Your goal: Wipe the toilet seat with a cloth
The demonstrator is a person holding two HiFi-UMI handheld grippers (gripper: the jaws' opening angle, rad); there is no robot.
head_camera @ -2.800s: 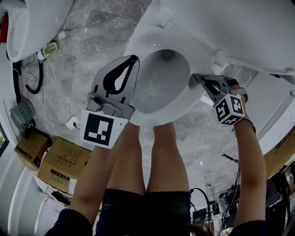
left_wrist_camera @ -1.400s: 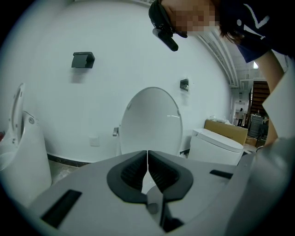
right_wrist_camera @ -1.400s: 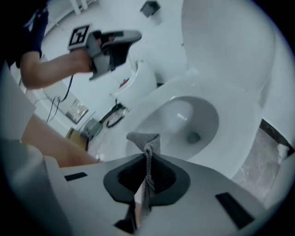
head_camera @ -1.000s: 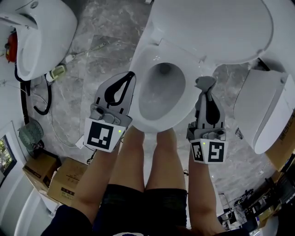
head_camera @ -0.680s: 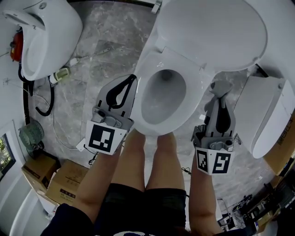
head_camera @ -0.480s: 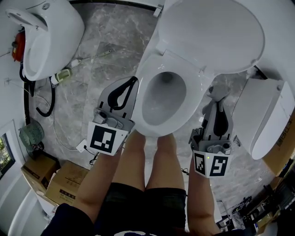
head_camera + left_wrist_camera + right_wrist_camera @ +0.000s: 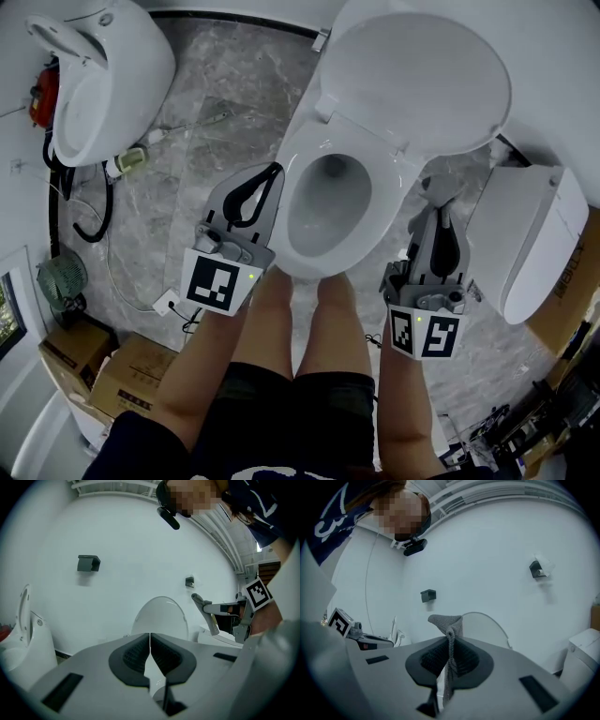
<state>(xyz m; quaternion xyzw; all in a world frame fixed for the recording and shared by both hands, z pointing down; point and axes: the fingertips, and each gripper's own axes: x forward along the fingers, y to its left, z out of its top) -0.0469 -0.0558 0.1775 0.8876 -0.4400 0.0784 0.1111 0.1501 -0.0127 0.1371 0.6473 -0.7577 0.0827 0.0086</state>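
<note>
A white toilet stands in front of me with its seat (image 7: pixel 380 202) down around the bowl and its lid (image 7: pixel 422 80) raised. My right gripper (image 7: pixel 441 195) hovers just right of the seat, shut on a grey knitted cloth (image 7: pixel 446 623) whose top sticks up past the jaws; the cloth (image 7: pixel 439 187) shows at the tips in the head view. My left gripper (image 7: pixel 272 173) sits at the seat's left edge, shut with nothing between its pads (image 7: pixel 149 641). From the left gripper view the lid (image 7: pixel 160 618) and the right gripper (image 7: pixel 206 613) are ahead.
A second white fixture (image 7: pixel 108 80) stands at the left with a hose and cable (image 7: pixel 89 211) on the marble floor. Another white toilet unit (image 7: pixel 530 239) is close on the right. Cardboard boxes (image 7: pixel 80 361) lie at lower left. My legs (image 7: pixel 300 319) stand before the bowl.
The right gripper with the cloth swung from the seat's right rim back to the right of the bowl. The head view pulled back, showing the whole lid. The left gripper barely moved.
</note>
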